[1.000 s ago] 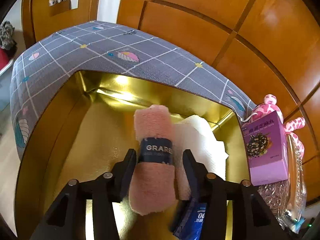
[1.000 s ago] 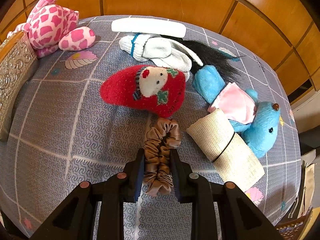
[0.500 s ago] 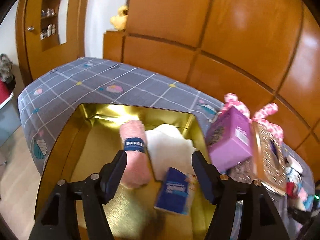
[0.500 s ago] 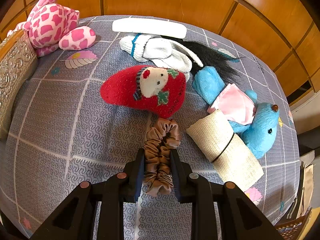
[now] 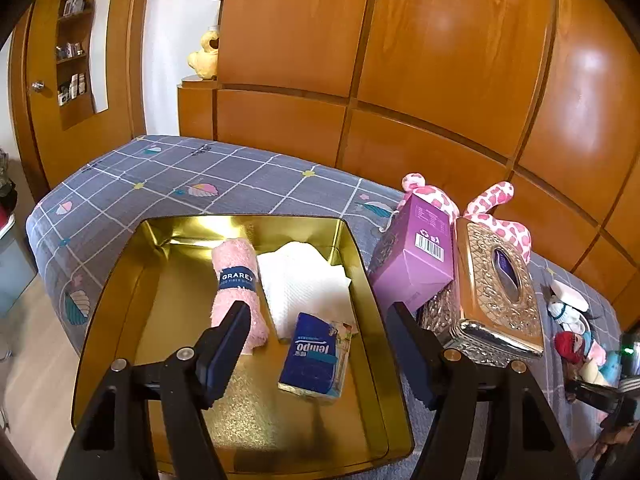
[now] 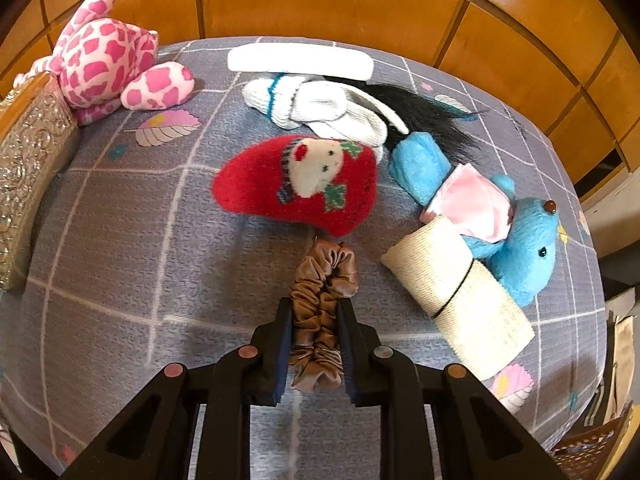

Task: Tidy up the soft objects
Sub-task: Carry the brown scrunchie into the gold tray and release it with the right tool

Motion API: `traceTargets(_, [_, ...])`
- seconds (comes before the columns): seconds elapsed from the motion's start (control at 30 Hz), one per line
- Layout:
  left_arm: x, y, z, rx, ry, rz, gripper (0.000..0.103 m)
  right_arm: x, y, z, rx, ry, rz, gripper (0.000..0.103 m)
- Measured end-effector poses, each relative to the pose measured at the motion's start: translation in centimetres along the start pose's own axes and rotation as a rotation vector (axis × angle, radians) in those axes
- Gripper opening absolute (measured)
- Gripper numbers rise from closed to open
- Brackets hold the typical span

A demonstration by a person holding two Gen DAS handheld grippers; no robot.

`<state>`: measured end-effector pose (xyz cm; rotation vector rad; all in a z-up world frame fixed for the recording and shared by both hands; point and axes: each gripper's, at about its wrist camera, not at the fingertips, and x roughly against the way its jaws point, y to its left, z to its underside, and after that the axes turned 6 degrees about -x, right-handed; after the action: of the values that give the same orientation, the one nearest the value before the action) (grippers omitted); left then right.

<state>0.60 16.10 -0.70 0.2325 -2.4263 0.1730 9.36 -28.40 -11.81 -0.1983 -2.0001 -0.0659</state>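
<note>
- Left gripper (image 5: 320,338): jaws just widened, nothing between them, above the gold metal tray (image 5: 120,280).
- Rolled pink towel with a navy band (image 5: 236,280) lies in the tray at 11 o'clock of the blue tissue pack (image 5: 316,354).
- Right gripper (image 6: 316,338): jaws narrow, pinching the brown satin scrunchie (image 6: 322,292) at 6 o'clock of the red plush sock (image 6: 300,184).

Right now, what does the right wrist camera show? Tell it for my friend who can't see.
The right gripper is squeezed shut on a shiny brown satin scrunchie on a grey checked bedcover. Just beyond lie a red fuzzy Santa sock, white knitted gloves, a fluffy blue teddy bear and a rolled cream cloth.
</note>
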Motion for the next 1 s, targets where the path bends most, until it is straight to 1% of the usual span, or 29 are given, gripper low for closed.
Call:
traceTargets(0.23, [0.0, -0.4, 0.3, -0.008, 0.010, 0.008, 0.072, 1.5, 1.8, -0.5, -0.021, -0.066, -0.103, 0.018])
traceTargets(0.37, [-0.2, -0.5, 0.6, -0.013, 0.019, 0.010, 0.072, 3.2, 3.3, -1.9, -0.032, -0.118, -0.177, 0.018])
traceTargets(0.43, [-0.3, -0.5, 0.8, -0.017, 0.023, 0.010, 0.072, 3.9, 4.3, -2.6, -0.027, -0.138, -0.204, 0.018])
traceTargets(0.57, [-0.1, -0.5, 0.9, -0.023, 0.023, 0.012, 0.072, 6.0, 6.8, -4.2, -0.021, -0.185, -0.284, 0.018])
traceTargets(0.73, [-0.1, -0.3, 1.3, -0.018, 0.032, 0.017, 0.073, 8.9, 11.2, -5.3, 0.051, -0.247, -0.360, 0.018])
traceTargets(0.87, [-0.3, 0.3, 1.6, -0.005, 0.048, 0.018, 0.073, 10.7, 14.2, -5.1, 0.106, -0.276, -0.422, 0.018])
traceTargets(1.0, [-0.4, 1.1, 1.7, 0.012, 0.051, 0.000, 0.073, 12.5, 17.2, -4.6, 0.171, -0.298, -0.501, 0.018])
